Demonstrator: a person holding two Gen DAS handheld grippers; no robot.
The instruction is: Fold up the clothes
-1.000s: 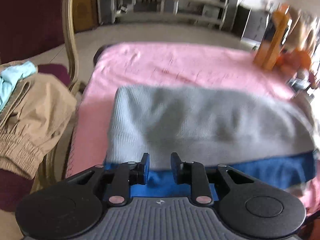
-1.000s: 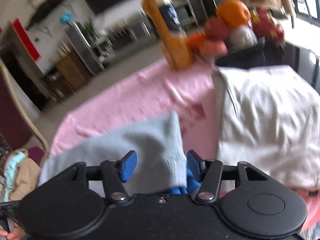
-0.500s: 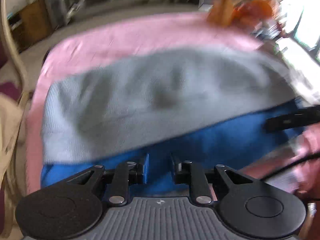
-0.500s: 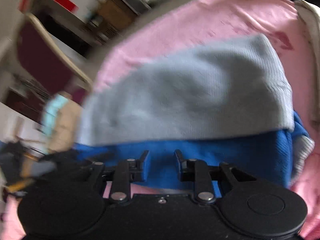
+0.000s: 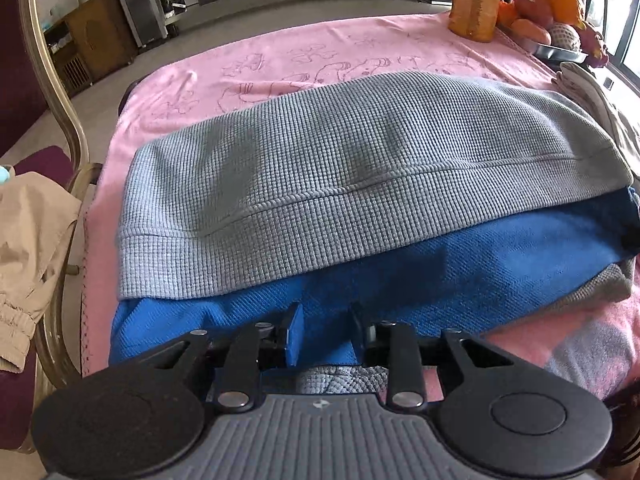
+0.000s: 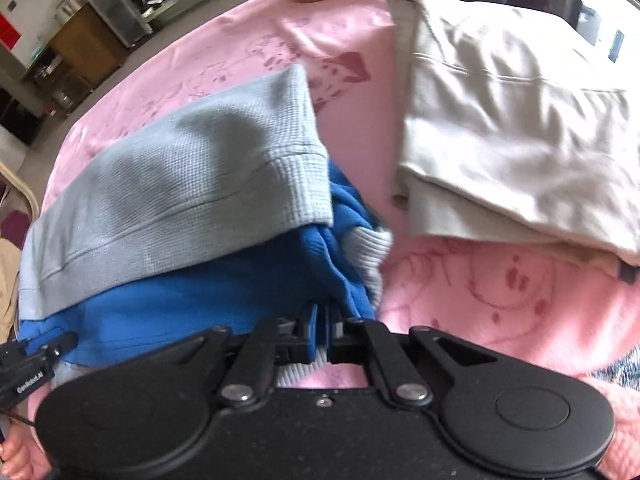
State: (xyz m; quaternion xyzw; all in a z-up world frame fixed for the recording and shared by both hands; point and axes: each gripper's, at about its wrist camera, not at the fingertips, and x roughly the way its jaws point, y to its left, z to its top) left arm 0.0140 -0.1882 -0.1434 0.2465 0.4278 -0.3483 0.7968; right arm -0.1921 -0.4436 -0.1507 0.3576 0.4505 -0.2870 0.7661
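A folded knit garment lies on the pink table cover point(image 5: 280, 56), its grey waffle layer point(image 5: 340, 184) on top of a blue layer point(image 5: 440, 280). My left gripper point(image 5: 326, 336) points down at the near edge, left of centre. Its jaws are opening, with blue fabric in the gap and the pads not pressing it. In the right wrist view the grey layer point(image 6: 168, 192) and blue layer point(image 6: 200, 300) end in a bunched corner. My right gripper point(image 6: 322, 336) is shut there on a pale ribbed hem point(image 6: 296, 374) at the near right corner.
A folded white garment point(image 6: 512, 120) lies to the right of the knit one. An orange bottle point(image 5: 476, 0) and a tray of fruit point(image 5: 552, 20) stand at the far right. A chair point(image 5: 52, 92) on the left holds beige trousers point(image 5: 28, 248).
The right gripper dropped to the garment's near right corner and closed on the hem. The left gripper sank toward the blue edge and its jaws spread a little wider.
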